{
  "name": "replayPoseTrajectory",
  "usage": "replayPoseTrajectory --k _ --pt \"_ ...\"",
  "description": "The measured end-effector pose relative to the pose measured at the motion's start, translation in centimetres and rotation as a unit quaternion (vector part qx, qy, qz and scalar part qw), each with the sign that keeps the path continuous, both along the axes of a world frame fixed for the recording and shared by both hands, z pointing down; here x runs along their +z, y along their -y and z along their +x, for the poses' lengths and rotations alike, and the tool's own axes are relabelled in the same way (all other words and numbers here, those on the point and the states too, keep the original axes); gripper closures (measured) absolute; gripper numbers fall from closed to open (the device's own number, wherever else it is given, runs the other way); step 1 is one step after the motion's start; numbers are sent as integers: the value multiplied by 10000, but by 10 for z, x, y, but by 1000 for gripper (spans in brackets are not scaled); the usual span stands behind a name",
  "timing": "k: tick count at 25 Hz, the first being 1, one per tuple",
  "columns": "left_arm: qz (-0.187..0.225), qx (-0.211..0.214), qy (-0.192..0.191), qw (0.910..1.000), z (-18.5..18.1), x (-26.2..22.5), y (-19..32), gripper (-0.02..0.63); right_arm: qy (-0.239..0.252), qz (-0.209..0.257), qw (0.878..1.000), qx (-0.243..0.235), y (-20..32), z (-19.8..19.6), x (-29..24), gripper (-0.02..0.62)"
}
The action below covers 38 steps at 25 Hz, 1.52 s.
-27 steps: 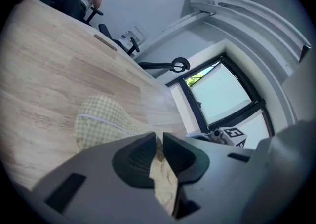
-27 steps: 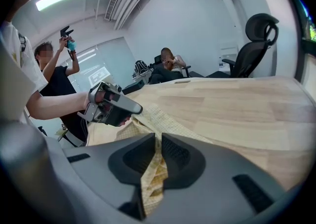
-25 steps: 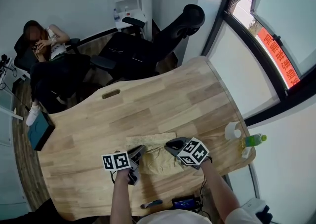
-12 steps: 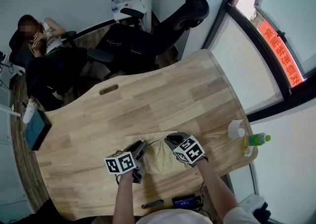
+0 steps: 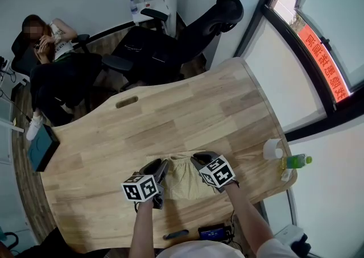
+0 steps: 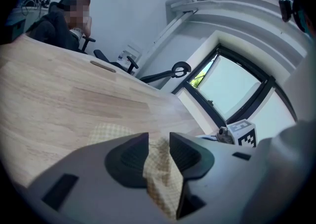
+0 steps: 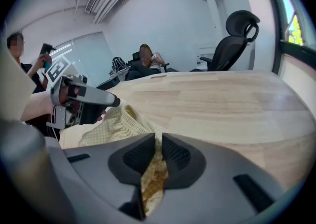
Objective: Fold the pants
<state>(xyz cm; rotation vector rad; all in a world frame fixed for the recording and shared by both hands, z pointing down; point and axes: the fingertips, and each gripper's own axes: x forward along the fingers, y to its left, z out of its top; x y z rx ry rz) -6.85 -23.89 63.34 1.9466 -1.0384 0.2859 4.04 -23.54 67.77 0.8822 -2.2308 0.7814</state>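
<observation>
Cloth in a pale tan check, the pants (image 5: 181, 180), lies in the head view as a short bundle on the near part of the wooden table (image 5: 187, 109), close to its front edge. A gathered band forms its far edge and runs left to right, so the bundle's longer side lies across the table, from one tool to the other. The left gripper (image 5: 158, 167) sits at the bundle's left edge and the right gripper (image 5: 199, 160) at its right edge, both pointing away from the person and downward. A roll of tape (image 5: 273, 149) and a green bottle (image 5: 296, 161) stand well apart at the table's right edge. A black office chair (image 5: 187, 35) stands beyond the table.

The left gripper view shows the left gripper (image 6: 159, 141) with its jaws apart; they have just been opening. A fold of the pants (image 6: 162, 173) hangs loosely in the gap, and more cloth lies flat on the table (image 6: 74, 99) ahead of them, to the left.

In the right gripper view the right gripper (image 7: 159, 141) has its jaws close together, clamped on a bunched edge of the pants (image 7: 111, 122). From there the cloth stretches left across the table (image 7: 207, 99) towards the left gripper (image 7: 106, 100), with the gathered band along its far side.
</observation>
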Motion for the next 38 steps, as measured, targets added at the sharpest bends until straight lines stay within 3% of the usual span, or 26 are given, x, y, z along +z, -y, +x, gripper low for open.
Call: replayPoseTrajectory --k 9,16,29,38 --pt "239 9 362 9991 -5 -7 0 500 425 221 9974 530 8 12 -27 541" --pt "595 -149 564 9965 -10 -25 -1 597 695 590 9906 1017 8 27 -56 584" --pt "1117 -245 786 9903 -11 -67 -34 600 566 1243 9848 1078 -28 23 -100 591" --pt "1499 -387 865 9842 -13 -94 -68 600 590 1718 9736 1381 -51 28 -133 591"
